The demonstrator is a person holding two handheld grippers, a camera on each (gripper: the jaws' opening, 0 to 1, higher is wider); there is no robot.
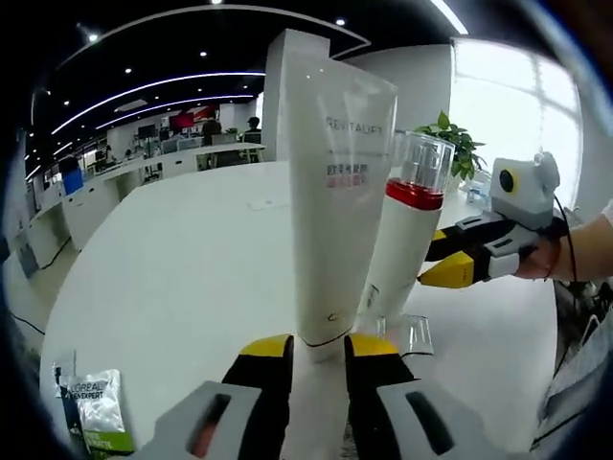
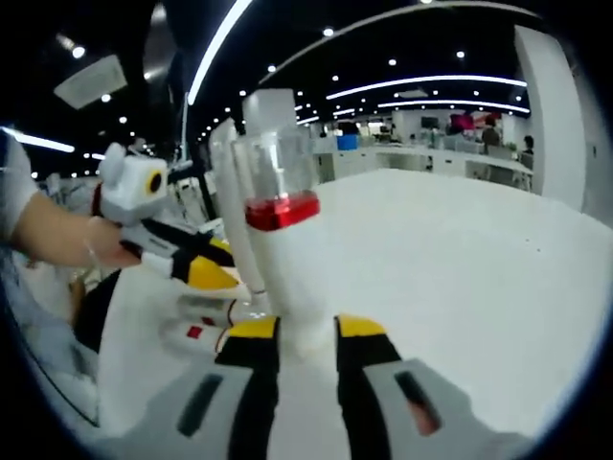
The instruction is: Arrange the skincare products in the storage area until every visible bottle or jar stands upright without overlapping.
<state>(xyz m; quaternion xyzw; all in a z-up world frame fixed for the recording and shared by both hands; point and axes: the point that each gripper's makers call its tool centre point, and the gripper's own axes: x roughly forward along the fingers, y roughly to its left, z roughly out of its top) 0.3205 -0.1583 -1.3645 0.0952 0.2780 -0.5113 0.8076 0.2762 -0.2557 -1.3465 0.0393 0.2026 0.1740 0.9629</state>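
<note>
A tall white tube [image 1: 335, 192] printed REVITALIFT stands on its cap on the white table [image 1: 172, 278]. My left gripper [image 1: 319, 350] is shut on its lower end. Just behind it, to the right, stands a white bottle [image 1: 402, 240] with a red band and a clear cap. The right gripper [image 1: 450, 271], held by a hand, reaches that bottle from the right. In the right gripper view the same bottle [image 2: 287, 249] sits between the jaws of my right gripper [image 2: 306, 331], shut on its base. The tube [image 2: 227, 192] rises behind it, with the left gripper [image 2: 206, 273] at its foot.
A green and white L'Oreal sachet [image 1: 96, 407] lies at the near left table edge. A clear plastic piece [image 1: 414, 333] sits by the bottle's base. Small white items with red marks [image 2: 196, 333] lie on the table. A potted plant [image 1: 460, 144] stands behind.
</note>
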